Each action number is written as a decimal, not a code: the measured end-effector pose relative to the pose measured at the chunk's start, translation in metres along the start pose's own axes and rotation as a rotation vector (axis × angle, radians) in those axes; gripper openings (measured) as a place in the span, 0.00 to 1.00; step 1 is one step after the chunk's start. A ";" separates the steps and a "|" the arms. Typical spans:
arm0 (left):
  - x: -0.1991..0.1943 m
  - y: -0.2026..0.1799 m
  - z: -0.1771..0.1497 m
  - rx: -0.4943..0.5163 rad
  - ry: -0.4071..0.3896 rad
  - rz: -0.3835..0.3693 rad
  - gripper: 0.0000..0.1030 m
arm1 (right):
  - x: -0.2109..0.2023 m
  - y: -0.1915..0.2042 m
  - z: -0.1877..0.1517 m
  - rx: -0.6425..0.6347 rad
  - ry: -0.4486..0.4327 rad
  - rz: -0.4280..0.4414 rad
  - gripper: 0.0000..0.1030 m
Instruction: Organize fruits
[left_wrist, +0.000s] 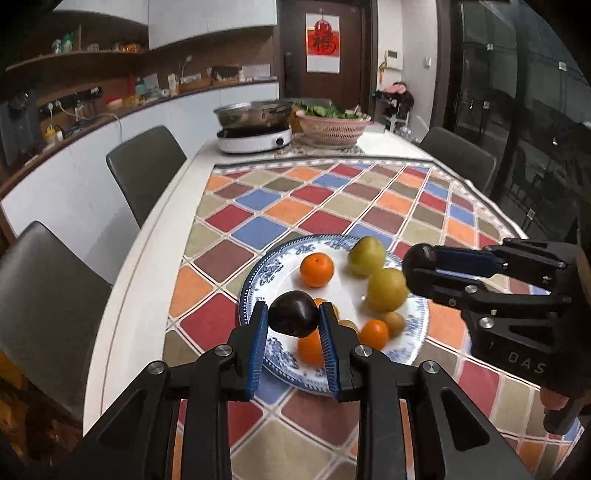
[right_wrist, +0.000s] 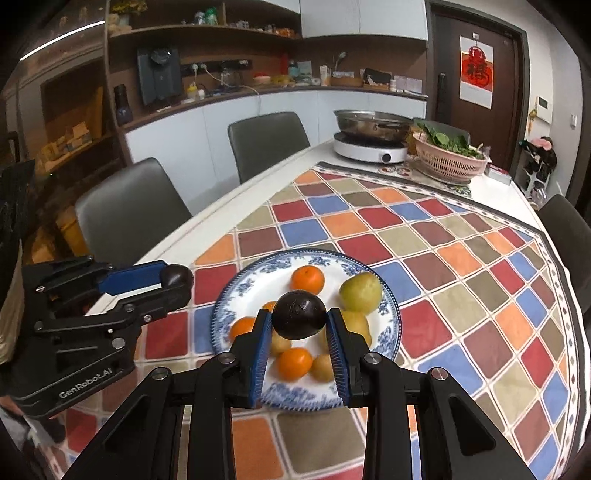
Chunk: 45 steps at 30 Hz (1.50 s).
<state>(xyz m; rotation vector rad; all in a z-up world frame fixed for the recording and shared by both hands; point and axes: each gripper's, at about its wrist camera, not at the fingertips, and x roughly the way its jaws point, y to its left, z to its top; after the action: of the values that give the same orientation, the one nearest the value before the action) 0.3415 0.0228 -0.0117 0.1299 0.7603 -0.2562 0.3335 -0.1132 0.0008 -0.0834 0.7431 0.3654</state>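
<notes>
A blue-and-white plate (left_wrist: 258, 284) (right_wrist: 236, 288) lies on the checked tablecloth, bearing orange tangerines (left_wrist: 316, 269) (right_wrist: 307, 278) and yellow-green fruits (left_wrist: 387, 289) (right_wrist: 360, 291). My left gripper (left_wrist: 293, 317) is shut on a dark purple plum (left_wrist: 293, 314) above the plate's near left part; in the right wrist view it (right_wrist: 177, 280) hangs left of the plate with its plum (right_wrist: 177, 275). My right gripper (right_wrist: 299, 319) is shut on a second dark plum (right_wrist: 300, 314) over the plate's middle; in the left wrist view it (left_wrist: 419, 260) reaches in from the right with that plum (left_wrist: 419, 258).
A white hotplate with a steel pan (left_wrist: 255, 138) (right_wrist: 373, 151) and a pink basket of greens (left_wrist: 332, 127) (right_wrist: 448, 157) stand at the table's far end. Grey chairs (left_wrist: 147, 170) (right_wrist: 266, 140) line the left side. The table's white edge (left_wrist: 147, 258) runs close to the plate.
</notes>
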 end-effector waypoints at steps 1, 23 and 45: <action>0.007 0.001 0.000 0.003 0.009 0.004 0.27 | 0.007 -0.002 0.002 0.001 0.011 -0.005 0.30; 0.056 0.003 -0.005 -0.007 0.091 0.020 0.44 | 0.061 -0.027 -0.005 0.053 0.076 -0.024 0.41; -0.120 -0.054 -0.046 -0.047 -0.169 0.218 0.83 | -0.110 -0.016 -0.070 0.185 -0.134 -0.180 0.78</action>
<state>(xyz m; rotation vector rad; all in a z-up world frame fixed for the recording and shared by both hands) 0.2127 0.0018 0.0372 0.1438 0.5787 -0.0415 0.2193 -0.1746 0.0222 0.0484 0.6286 0.1280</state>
